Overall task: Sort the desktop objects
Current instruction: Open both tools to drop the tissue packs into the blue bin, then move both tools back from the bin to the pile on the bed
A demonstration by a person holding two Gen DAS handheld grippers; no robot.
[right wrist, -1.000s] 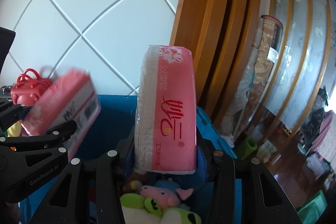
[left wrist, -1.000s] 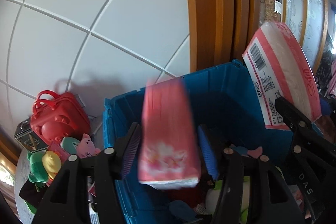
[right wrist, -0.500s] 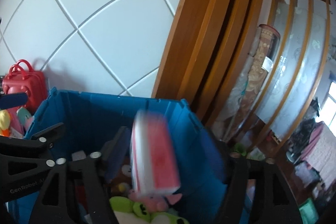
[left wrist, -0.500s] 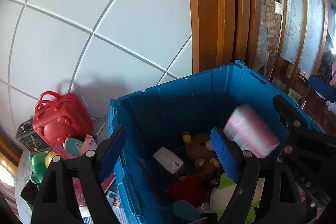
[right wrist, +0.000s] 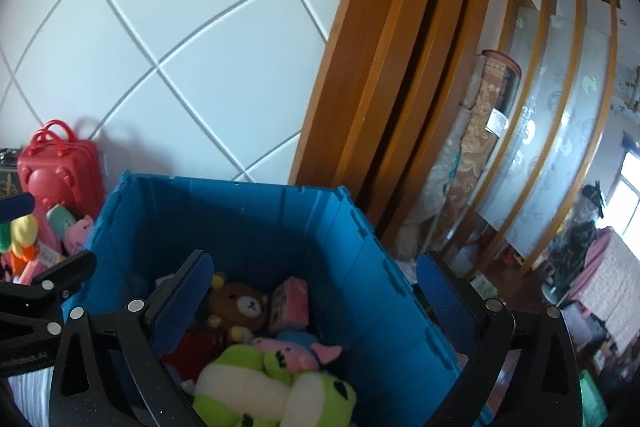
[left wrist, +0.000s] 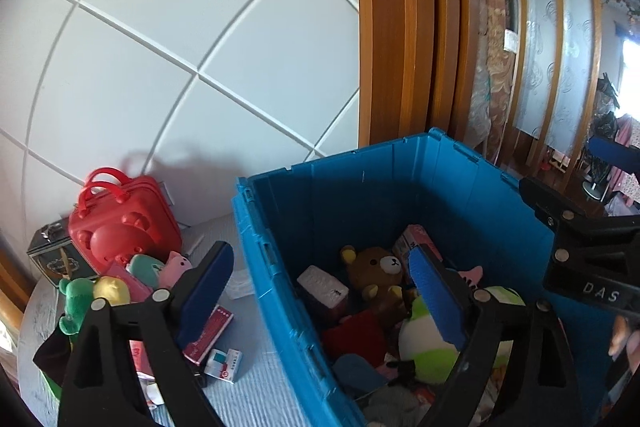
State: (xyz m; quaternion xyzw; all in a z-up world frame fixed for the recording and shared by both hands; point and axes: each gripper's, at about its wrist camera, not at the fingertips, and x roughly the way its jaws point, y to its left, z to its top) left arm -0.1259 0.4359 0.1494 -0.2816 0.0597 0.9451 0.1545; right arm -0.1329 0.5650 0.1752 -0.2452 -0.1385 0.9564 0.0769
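Plush toys (right wrist: 276, 383), tissue pack (right wrist: 290, 305) in crate (right wrist: 240, 203); suitcase (left wrist: 120, 223) left of crate.

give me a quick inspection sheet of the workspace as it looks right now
surface: grey-blue striped tabletop, partly covered
job's things: blue bin holds brown bear plush, pink tissue pack, green-white plush, pink pig plush
clutter: red bear case, small toys and cards left of the bin
grippers: left gripper and right gripper both opening, nothing between the jaws
cables: nothing seen
surroundings: white tiled wall, wooden door frame
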